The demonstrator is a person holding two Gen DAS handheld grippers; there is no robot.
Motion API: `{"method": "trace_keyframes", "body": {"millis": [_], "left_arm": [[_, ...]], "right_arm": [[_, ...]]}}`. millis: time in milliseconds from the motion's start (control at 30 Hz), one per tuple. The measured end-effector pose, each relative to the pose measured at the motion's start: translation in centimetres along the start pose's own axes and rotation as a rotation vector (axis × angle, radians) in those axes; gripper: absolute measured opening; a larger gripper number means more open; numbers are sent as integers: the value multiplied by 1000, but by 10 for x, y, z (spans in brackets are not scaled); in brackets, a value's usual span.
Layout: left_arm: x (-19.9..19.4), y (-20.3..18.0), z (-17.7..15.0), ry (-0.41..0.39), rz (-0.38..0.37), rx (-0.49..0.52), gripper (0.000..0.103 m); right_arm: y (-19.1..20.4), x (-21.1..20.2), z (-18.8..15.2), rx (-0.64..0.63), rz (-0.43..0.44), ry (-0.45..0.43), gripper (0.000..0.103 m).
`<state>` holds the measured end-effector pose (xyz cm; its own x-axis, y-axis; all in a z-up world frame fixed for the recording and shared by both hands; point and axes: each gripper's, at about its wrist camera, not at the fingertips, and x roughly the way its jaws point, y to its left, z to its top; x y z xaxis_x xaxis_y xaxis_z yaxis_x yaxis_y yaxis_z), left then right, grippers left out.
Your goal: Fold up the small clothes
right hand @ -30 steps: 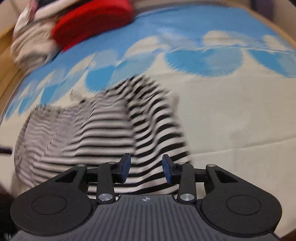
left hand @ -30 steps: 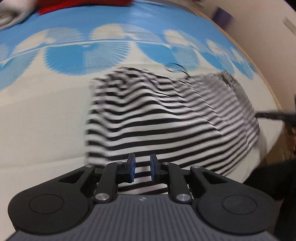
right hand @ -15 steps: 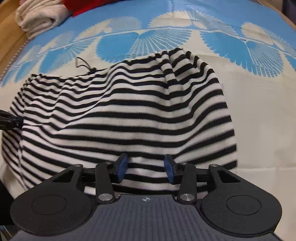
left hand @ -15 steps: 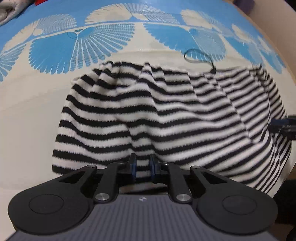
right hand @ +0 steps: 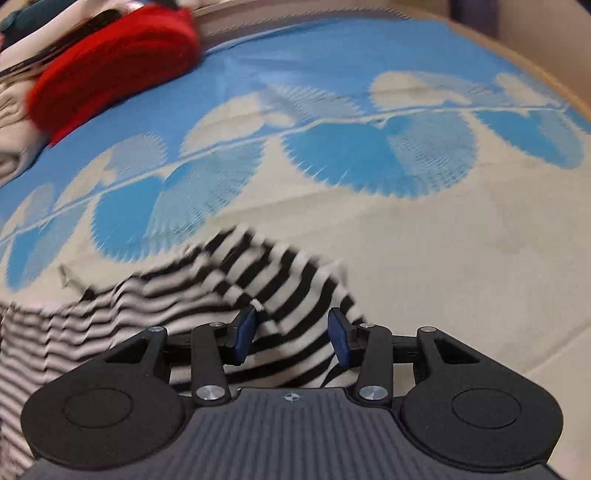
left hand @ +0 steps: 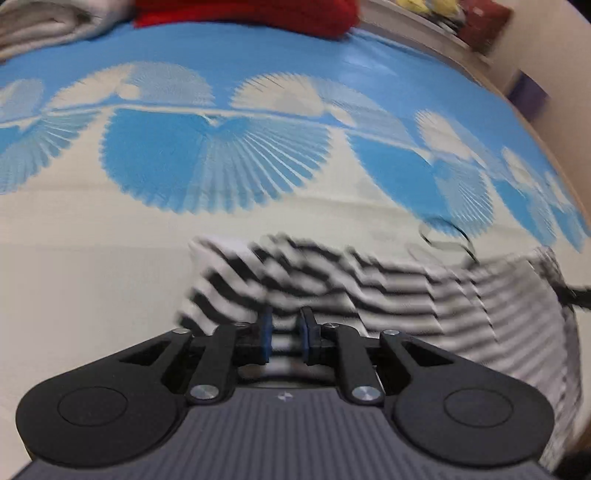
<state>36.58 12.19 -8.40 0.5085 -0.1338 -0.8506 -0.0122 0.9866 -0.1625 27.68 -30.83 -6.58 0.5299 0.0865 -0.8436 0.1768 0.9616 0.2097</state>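
A black-and-white striped garment (left hand: 388, 291) lies bunched at the near edge of a blue and cream patterned cloth (left hand: 207, 158). It also shows in the right wrist view (right hand: 207, 295). My left gripper (left hand: 284, 334) sits over the garment's near left part with a narrow gap between its blue pads, and striped fabric shows in the gap. My right gripper (right hand: 291, 334) is open over the garment's right end, with fabric lying between its spread pads. Both views are motion-blurred.
A red folded item (right hand: 110, 66) and pale folded cloths (left hand: 48, 26) lie at the far edge. A thin dark loop (left hand: 447, 236) lies on the cloth just beyond the garment. The surface edge curves along the right (left hand: 535, 133).
Both grippers have pulled back toward the near edge and the garment now fills less of each view. The right gripper's pads have spread wider. The left pads have opened slightly.
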Motion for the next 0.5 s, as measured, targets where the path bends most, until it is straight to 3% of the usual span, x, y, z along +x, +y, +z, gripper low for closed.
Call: {"method": "trace_keyframes", "body": {"millis": [100, 167, 267, 333, 400, 500], "left_arm": [[4, 17, 9, -39, 35, -102, 10], [8, 29, 14, -41, 61, -159, 6], [3, 33, 20, -39, 79, -160, 10], [-5, 33, 22, -10, 26, -155, 17], [-25, 26, 21, -31, -31, -119, 26], [-53, 6, 12, -52, -145, 17, 30]], "right_arm": [[-3, 11, 6, 13, -41, -15, 42], [-6, 17, 8, 31, -73, -18, 32], [-7, 17, 10, 29, -139, -41, 30], [-9, 11, 12, 29, -133, -46, 33], [-8, 2, 14, 24, -115, -54, 36], [-2, -22, 12, -22, -2, -80, 44]]}}
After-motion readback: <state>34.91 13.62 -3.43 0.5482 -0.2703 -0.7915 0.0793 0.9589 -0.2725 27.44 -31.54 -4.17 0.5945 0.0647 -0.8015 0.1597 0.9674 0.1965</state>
